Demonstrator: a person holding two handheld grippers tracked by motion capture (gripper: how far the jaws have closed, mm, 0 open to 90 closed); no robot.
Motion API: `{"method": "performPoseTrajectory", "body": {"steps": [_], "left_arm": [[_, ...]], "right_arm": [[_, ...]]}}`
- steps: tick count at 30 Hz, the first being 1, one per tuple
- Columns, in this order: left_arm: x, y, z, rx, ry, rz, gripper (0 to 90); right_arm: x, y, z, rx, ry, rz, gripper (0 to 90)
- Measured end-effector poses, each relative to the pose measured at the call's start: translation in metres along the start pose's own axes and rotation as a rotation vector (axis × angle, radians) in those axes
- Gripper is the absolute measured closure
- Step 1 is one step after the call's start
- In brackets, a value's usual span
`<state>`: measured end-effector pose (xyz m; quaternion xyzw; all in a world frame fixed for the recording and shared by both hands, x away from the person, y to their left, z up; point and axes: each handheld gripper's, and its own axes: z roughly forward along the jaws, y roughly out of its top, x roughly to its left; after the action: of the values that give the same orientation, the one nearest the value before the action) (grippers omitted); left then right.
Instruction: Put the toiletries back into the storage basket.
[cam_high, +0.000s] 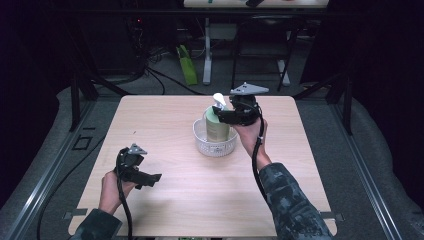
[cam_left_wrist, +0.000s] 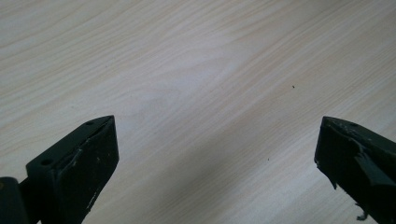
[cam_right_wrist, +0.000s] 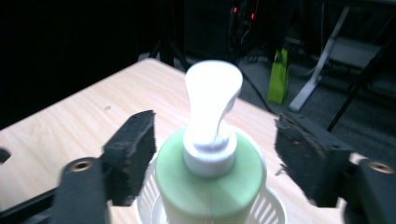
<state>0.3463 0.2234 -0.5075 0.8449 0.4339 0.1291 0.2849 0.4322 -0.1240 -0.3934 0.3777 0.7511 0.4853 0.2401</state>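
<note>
My left hand-held gripper (cam_high: 150, 178) hovers over the bare wooden surface (cam_high: 200, 185) well short of the white ribbed bowl (cam_high: 215, 145), jaws wide apart. The green pump bottle (cam_high: 217, 125) stands upright in that bowl. My right hand-held gripper (cam_right_wrist: 212, 154) straddles the bottle's white pump (cam_right_wrist: 212, 112), jaws apart, not touching.

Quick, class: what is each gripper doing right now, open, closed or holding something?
Left gripper: open, empty, over the bare table.
Right gripper: open, jaws either side of the green pump bottle, pads not touching it.
</note>
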Motion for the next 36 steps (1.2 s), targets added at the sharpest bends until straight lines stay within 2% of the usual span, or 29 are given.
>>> {"method": "performPoseTrajectory", "body": {"steps": [5,11,15,18,22,25,26,28,29,31,36], "left_arm": [[-0.001,0.000,0.001,-0.002,0.002,-0.002,0.0],[-0.001,0.000,0.000,-0.001,0.001,-0.002,0.0],[0.000,0.000,0.000,-0.004,0.001,0.001,0.0],[-0.001,0.000,0.000,-0.005,0.000,0.001,0.0],[-0.001,0.000,0.000,-0.004,0.001,0.000,0.0],[0.001,0.000,0.000,0.010,0.014,-0.003,0.0],[0.002,-0.001,0.000,0.006,0.012,-0.014,0.0],[0.003,-0.001,-0.001,-0.006,0.012,-0.026,0.0],[0.003,-0.001,-0.001,-0.006,0.010,-0.025,0.0],[0.002,-0.001,-0.001,0.002,0.008,-0.010,0.0],[0.002,-0.001,-0.001,0.002,0.010,-0.011,0.0]], "right_arm": [[0.000,-0.001,-0.008,0.078,-0.001,0.002,15.9],[0.002,-0.001,-0.021,0.142,0.008,-0.014,8.7],[0.004,-0.003,-0.032,0.147,0.009,-0.024,6.0],[0.005,-0.009,-0.046,0.171,0.015,-0.026,3.4],[0.005,-0.014,-0.056,0.187,0.013,-0.027,1.1],[0.003,-0.023,-0.068,0.191,0.018,-0.004,0.0],[0.002,-0.029,-0.075,0.202,0.008,-0.001,0.0],[0.002,-0.031,-0.078,0.206,0.007,0.001,0.0],[0.001,-0.040,-0.085,0.218,-0.001,0.017,0.0],[0.000,-0.043,-0.087,0.227,-0.003,0.022,0.0],[0.000,-0.073,-0.095,0.288,-0.008,0.060,0.0]]}}
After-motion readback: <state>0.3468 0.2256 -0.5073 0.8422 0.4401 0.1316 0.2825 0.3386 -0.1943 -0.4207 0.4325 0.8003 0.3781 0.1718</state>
